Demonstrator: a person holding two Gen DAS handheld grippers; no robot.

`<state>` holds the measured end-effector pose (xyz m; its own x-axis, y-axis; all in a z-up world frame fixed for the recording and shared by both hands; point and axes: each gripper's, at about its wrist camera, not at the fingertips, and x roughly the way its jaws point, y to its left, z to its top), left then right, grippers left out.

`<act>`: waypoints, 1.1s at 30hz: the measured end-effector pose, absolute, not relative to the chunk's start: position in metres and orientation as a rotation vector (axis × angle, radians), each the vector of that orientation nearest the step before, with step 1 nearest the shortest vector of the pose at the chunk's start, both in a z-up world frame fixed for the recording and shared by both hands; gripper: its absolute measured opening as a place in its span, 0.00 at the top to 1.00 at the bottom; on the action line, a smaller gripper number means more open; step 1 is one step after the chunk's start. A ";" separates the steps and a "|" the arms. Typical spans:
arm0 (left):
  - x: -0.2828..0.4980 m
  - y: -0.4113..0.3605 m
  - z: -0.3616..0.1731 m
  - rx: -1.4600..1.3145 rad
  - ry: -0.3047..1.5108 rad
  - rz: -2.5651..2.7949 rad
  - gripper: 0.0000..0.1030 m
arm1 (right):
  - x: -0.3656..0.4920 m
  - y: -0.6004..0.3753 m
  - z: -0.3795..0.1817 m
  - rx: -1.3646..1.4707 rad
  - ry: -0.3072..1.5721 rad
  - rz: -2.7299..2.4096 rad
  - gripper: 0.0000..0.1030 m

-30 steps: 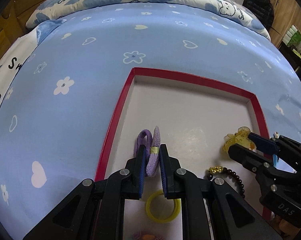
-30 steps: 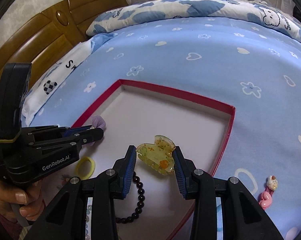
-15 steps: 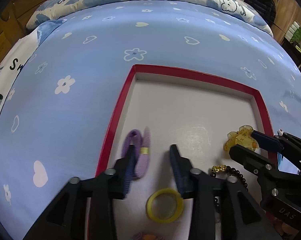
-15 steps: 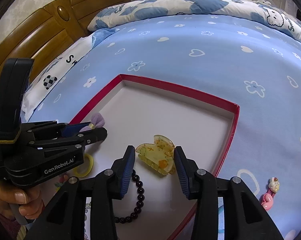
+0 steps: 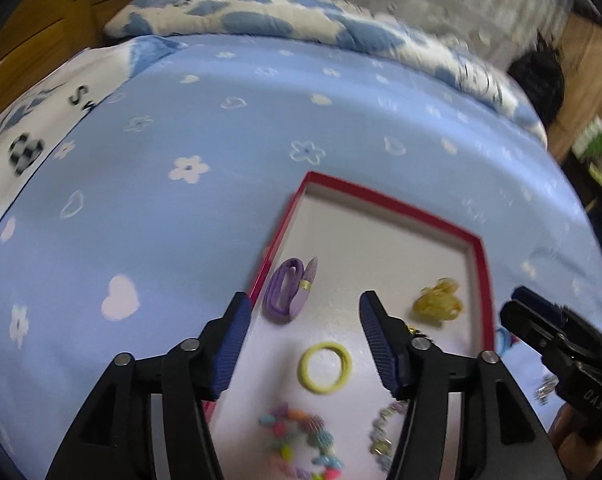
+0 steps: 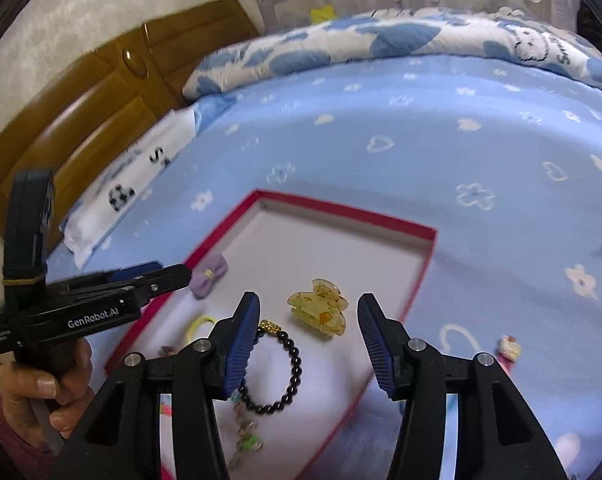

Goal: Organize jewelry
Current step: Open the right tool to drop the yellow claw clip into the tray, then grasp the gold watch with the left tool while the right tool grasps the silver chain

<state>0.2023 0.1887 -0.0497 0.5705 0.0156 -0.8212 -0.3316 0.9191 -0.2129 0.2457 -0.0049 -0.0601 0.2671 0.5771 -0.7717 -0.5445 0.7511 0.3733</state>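
Both tools are spread and hold nothing: the left tool (image 5: 301,334) hangs over the lower left of the red-rimmed tray (image 5: 486,280), with the purple bow (image 5: 289,292) lying just beyond its tips, and the right tool (image 6: 308,340) frames the amber claw clip (image 6: 318,312). The next piece is probably the small pink clip (image 6: 508,350) on the bed at lower right; approach it low and pinch squarely. Clear the tray's rim going in; its upper half offers open floor.

1. The black left gripper with blue ribbed pads (image 5: 303,314) has its jaws spread wide, holding nothing.
2. The black right gripper with blue ribbed pads (image 6: 307,320) is likewise spread wide and empty.
3. A bare hand (image 6: 45,396) grips the left gripper's handle.
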 end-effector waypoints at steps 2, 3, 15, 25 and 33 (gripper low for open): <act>0.189 0.186 -0.043 -0.391 0.919 0.208 0.41 | 0.241 -0.018 -0.049 0.065 1.030 0.745 0.40; 0.180 0.184 -0.039 -0.407 0.903 0.202 0.40 | 0.239 -0.025 -0.044 0.079 1.017 0.738 0.40; 0.126 0.149 -0.009 -0.403 0.863 0.090 0.38 | 0.203 -0.110 -0.004 0.167 0.938 0.623 0.38; 0.108 0.110 0.003 -0.331 0.872 -0.005 0.38 | 0.174 -0.170 0.003 0.207 0.925 0.524 0.37; 0.103 0.082 0.002 -0.273 0.894 -0.063 0.37 | 0.156 -0.200 -0.002 0.222 0.926 0.474 0.36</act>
<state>0.1032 0.0817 0.0017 0.6268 -0.1676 -0.7609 -0.0590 0.9636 -0.2609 0.1560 -0.2005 -0.0019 0.5085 0.4828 -0.7130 -0.2957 0.8756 0.3820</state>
